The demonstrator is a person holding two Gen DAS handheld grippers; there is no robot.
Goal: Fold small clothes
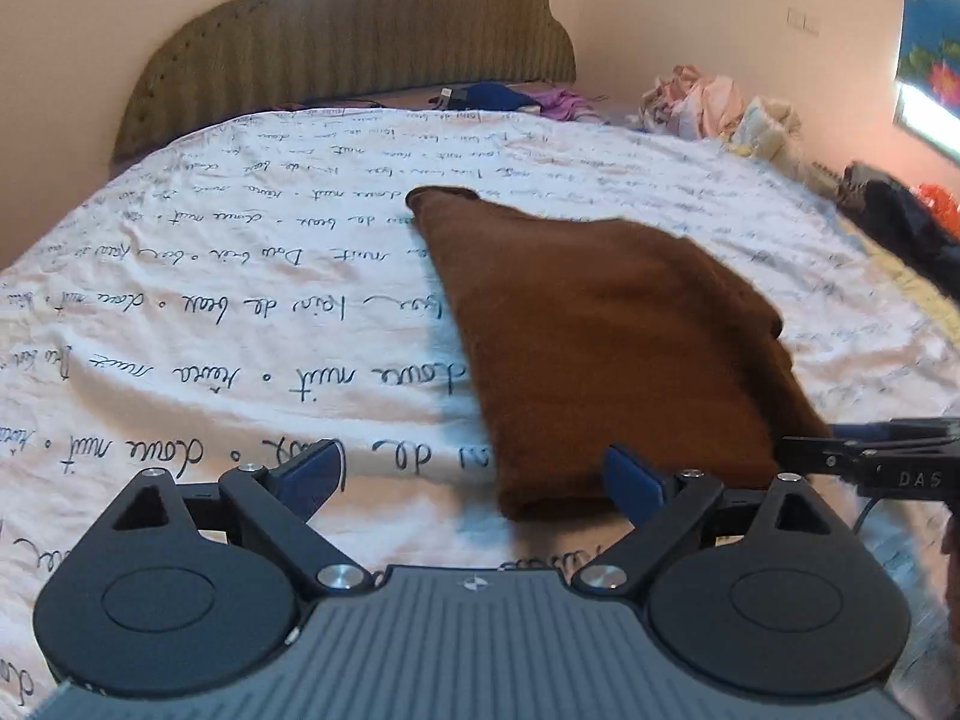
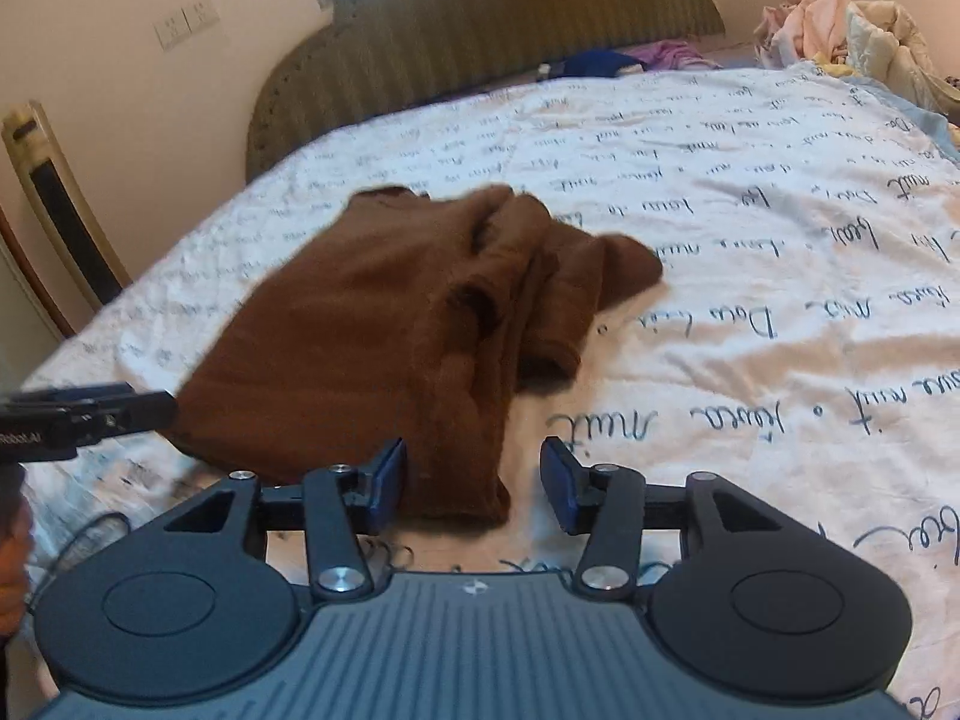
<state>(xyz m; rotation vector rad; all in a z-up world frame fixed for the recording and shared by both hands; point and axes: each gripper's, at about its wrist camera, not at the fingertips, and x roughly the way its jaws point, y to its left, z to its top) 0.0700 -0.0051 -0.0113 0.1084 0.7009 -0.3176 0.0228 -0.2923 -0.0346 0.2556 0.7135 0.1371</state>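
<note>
Folded brown garment (image 1: 600,324) lies on script-print bedsheet (image 1: 210,276); left claw (image 1: 474,480) and right claw (image 2: 474,483) both released, near its near edge.

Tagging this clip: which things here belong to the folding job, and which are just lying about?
Job: brown garment, left gripper, right gripper, both open.
Lying about: clothes pile, blue cloth, purple cloth, dark clothes.

Home bedroom, bed (image 1: 240,300) with script-print sheet, padded headboard (image 1: 360,48), clothes pile (image 2: 840,30)
</note>
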